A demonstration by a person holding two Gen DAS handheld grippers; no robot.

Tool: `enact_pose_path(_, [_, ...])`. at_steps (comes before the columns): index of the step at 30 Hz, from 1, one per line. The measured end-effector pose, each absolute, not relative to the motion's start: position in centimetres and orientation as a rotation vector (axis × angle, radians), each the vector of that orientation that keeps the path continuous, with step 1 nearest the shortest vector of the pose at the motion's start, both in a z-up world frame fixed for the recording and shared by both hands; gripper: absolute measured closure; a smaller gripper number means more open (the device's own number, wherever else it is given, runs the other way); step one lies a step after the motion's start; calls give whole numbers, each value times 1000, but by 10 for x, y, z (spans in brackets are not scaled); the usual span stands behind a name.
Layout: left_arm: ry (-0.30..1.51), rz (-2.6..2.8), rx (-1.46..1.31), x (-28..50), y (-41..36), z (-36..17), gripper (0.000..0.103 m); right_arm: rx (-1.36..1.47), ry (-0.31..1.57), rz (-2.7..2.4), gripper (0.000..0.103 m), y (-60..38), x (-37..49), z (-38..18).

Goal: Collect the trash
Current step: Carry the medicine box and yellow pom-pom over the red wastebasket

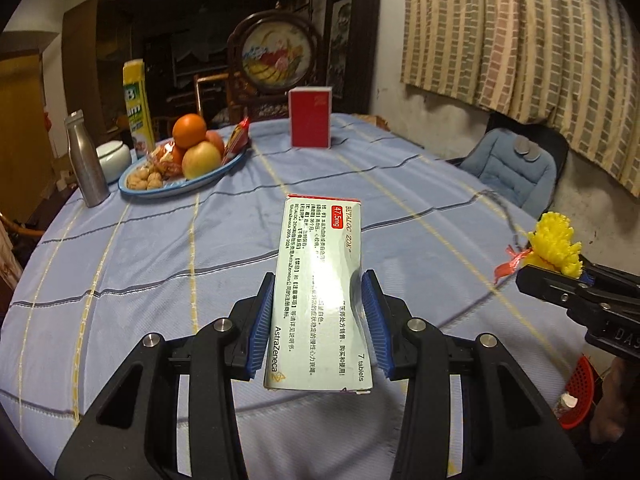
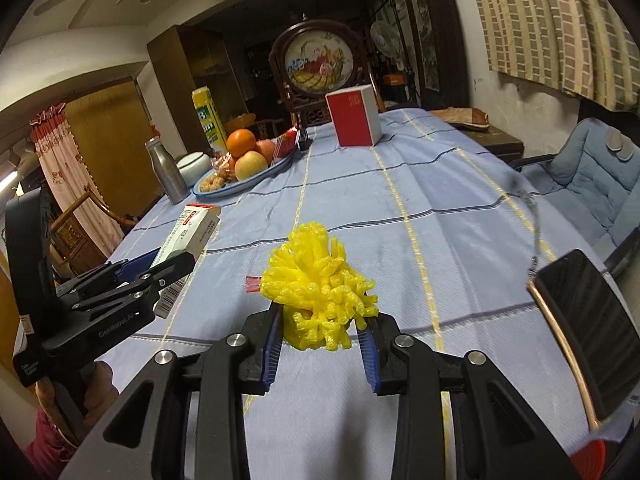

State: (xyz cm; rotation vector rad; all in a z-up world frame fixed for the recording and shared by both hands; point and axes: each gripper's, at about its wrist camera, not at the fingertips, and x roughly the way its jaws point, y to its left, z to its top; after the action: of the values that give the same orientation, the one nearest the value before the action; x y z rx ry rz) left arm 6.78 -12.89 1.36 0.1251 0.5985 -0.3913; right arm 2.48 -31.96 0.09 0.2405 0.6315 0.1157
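Pill box (image 1: 320,296) clamped flat between the blue pads (image 1: 260,328) of the left gripper (image 1: 318,326), lifted clear of the cloth, its far end jutting past the fingertips toward the fruit plate. Printed side up, red band at the far end, bar code on the near underside in the right wrist view. Same box (image 2: 192,236) seen from the side there, tilted, in the left gripper (image 2: 168,270), with a hand (image 2: 96,392) on the handle below. Yellow foam net (image 2: 320,288) squeezed in the right gripper (image 2: 320,344), jaws narrow and pressing its lower part, frilled top bulging above the fingers, a red strip (image 2: 253,283) sticking out on its left. Also held off the table. From the left wrist, the net (image 1: 554,244) at the right edge in the right gripper (image 1: 560,276), red strip (image 1: 510,262) trailing left. Beneath both, a blue checked tablecloth (image 1: 400,208). Farther back on the left, a plate (image 1: 132,190) with an orange (image 1: 189,130), apples and walnuts, a steel bottle (image 1: 85,160) just beside it, a white lidded bowl (image 1: 114,156) and a yellow carton (image 1: 138,104) behind. Red box (image 1: 310,116) upright near the far edge. Dark phone (image 2: 588,320) tilted at the right in the right wrist view. Red basket (image 1: 578,396) low by the table's near right edge. Blue cushioned chair (image 1: 508,168) to the right, striped curtain (image 1: 520,28) above it.
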Motion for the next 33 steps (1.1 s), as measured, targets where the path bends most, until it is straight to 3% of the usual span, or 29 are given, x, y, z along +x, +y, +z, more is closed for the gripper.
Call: enact_pose_path(33, [354,-664,181,-133,-227,82,60,283,323,-70,69,-406,-212,50])
